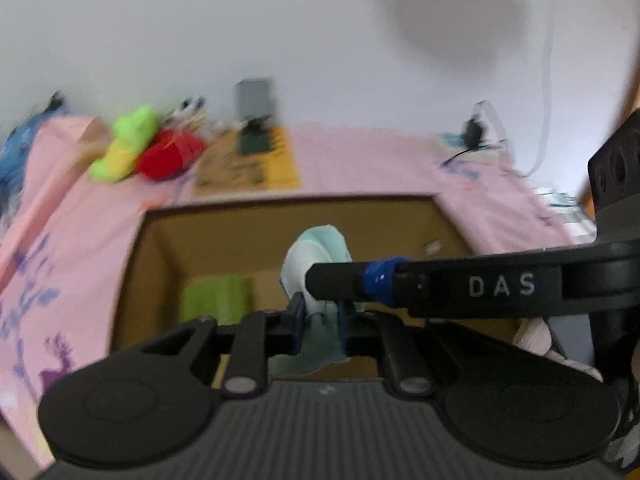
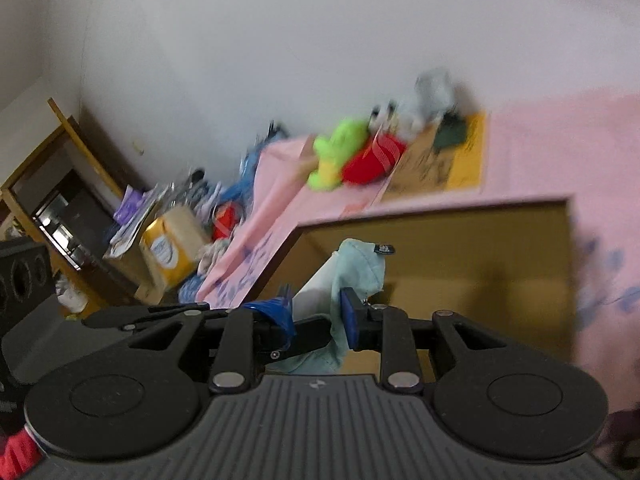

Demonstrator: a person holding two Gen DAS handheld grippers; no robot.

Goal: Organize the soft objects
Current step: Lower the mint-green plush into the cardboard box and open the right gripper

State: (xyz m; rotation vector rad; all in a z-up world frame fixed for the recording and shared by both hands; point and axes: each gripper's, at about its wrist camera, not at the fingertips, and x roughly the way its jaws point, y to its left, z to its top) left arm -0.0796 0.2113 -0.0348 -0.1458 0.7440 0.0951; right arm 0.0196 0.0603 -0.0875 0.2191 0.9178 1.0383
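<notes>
the left gripper (image 1: 320,320) was clamped on a pale mint cloth (image 1: 316,252), held over the open cardboard box (image 1: 288,204) on the pink bedsheet (image 1: 360,160). the right gripper (image 2: 316,316) also had this cloth between its pads, and they pressed on it (the frames were blurred). a green toy (image 1: 128,140) and a red toy (image 1: 168,156) lay at ten o'clock from the box.

Colours: cloth (image 1: 316,252) pale mint with white. Cardboard box (image 1: 240,236) brown inside, green item (image 1: 216,298) at its bottom. Bed sheet (image 1: 360,160) pink with purple-blue deer and plant print. Plush toys: neon green/yellow one (image 1: 124,144), red one (image 1: 168,154). Both claws black with blue pads (image 2: 347,316). Wall (image 1: 240,20) white.
</notes>
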